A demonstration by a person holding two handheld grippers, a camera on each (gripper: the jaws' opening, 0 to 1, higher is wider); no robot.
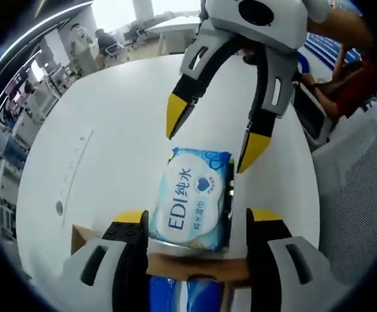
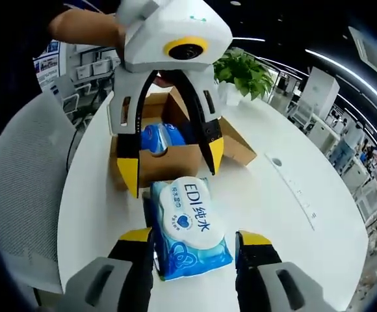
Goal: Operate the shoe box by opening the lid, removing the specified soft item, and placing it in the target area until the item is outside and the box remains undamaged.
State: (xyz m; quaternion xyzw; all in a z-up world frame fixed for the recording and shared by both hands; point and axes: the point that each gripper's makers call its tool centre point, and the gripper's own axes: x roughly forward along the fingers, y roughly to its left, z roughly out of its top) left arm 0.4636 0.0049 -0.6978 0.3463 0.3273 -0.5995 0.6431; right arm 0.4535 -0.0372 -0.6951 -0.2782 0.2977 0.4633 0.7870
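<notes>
Wipes pack [image 1: 193,200] lies centre-frame on the white table [image 1: 110,149], outside the box [image 2: 175,153]; both grippers, left [image 1: 194,229] and right [image 2: 192,247], hang spread, gripping nothing. We back away straight, sparing the cardboard.

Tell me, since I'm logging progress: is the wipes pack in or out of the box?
Out. The wipes pack lies flat on the white table just in front of the open box; another blue pack remains inside.

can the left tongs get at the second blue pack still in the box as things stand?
Probably yes. The cardboard box is open with its flaps out, and the blue pack shows inside with nothing over it. The left tongs hang open at the box's near wall; the wipes pack lies outside on the table.
</notes>
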